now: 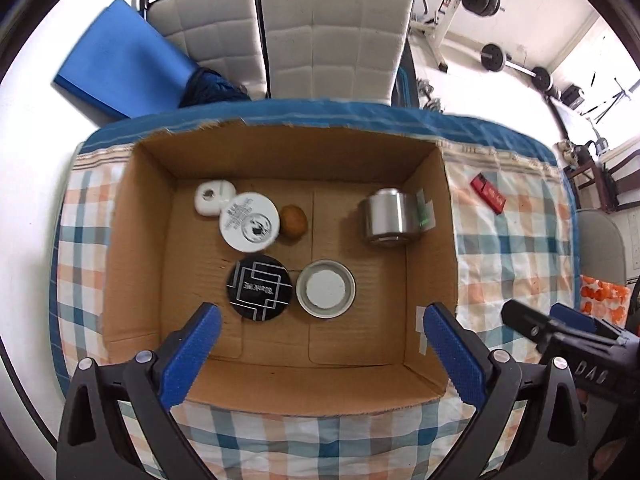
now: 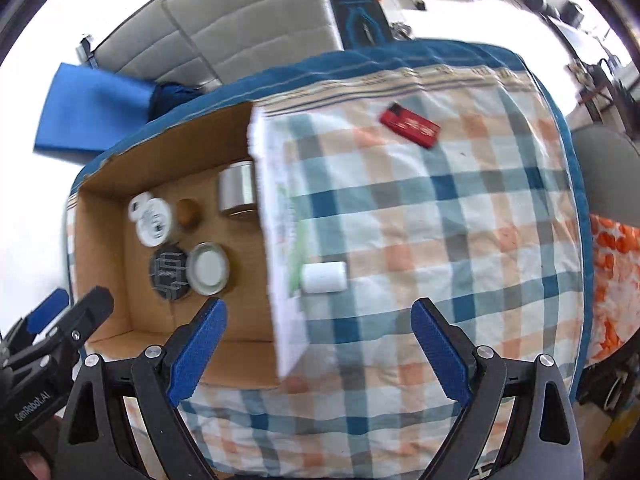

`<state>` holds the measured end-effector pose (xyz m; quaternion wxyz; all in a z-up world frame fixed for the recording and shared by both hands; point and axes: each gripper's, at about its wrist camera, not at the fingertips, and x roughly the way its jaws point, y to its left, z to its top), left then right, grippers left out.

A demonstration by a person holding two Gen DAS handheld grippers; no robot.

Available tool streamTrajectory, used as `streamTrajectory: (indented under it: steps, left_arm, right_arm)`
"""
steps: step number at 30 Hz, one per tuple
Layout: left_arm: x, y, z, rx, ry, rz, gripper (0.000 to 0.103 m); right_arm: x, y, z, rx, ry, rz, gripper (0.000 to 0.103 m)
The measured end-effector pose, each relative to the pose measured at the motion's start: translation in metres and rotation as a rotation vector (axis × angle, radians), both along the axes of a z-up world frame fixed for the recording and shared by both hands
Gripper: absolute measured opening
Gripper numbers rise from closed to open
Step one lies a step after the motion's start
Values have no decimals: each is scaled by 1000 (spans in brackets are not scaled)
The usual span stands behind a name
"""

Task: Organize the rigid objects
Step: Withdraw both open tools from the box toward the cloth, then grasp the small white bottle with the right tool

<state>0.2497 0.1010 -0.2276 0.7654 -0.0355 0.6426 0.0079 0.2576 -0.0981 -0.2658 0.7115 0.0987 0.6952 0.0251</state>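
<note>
Left tongs point(image 1: 322, 334) spread wide, nothing between the blue pads, hovering over the near half of the cardboard box point(image 1: 280, 384). Right tongs point(image 2: 318, 338) also wide apart and holding nothing, over the checked cloth on the counter point(image 2: 440, 220) just right of the box wall. Each pair shows at the edge of the other's view.

Box sits open-topped on the counter. 6 items on its floor:
- small white case point(image 1: 214, 197) at back left, touching the white tub lid point(image 1: 249, 222)
- brown egg-shaped piece point(image 1: 294, 220) just right of that lid
- steel cylinder point(image 1: 390, 216) at back right, on its side, near the right wall
- black round lid with white line pattern point(image 1: 259, 288) at front left
- grey-rimmed round lid with white centre point(image 1: 326, 288) just beside the black one; whether they touch, can't tell

Outside the box, on the cloth:
- white cylinder point(image 2: 324, 277) lying on its side, just beside the box's right wall, between the right tongs' pads and ahead of them
- red flat box point(image 2: 410, 125) toward the far right corner, well apart from everything else

Right wrist view is motion-blurred, so labels are unreadable.
</note>
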Motion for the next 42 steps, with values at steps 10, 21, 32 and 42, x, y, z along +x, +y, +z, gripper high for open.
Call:
streamTrajectory:
  steps: [10, 21, 32, 42]
  left_arm:
    - [9, -14, -63, 250, 35, 16, 103]
    - [17, -1, -93, 239, 94, 55, 103]
    - [20, -12, -90, 358, 35, 1, 103]
    - [14, -15, -92, 373, 30, -19, 103]
  right_arm:
    - [16, -43, -114, 172, 230, -183, 76]
    - [24, -29, -177, 207, 368, -308, 29]
    - [-2, -49, -157, 210, 384, -199, 50]
    - [-43, -60, -181, 318, 479, -335, 57]
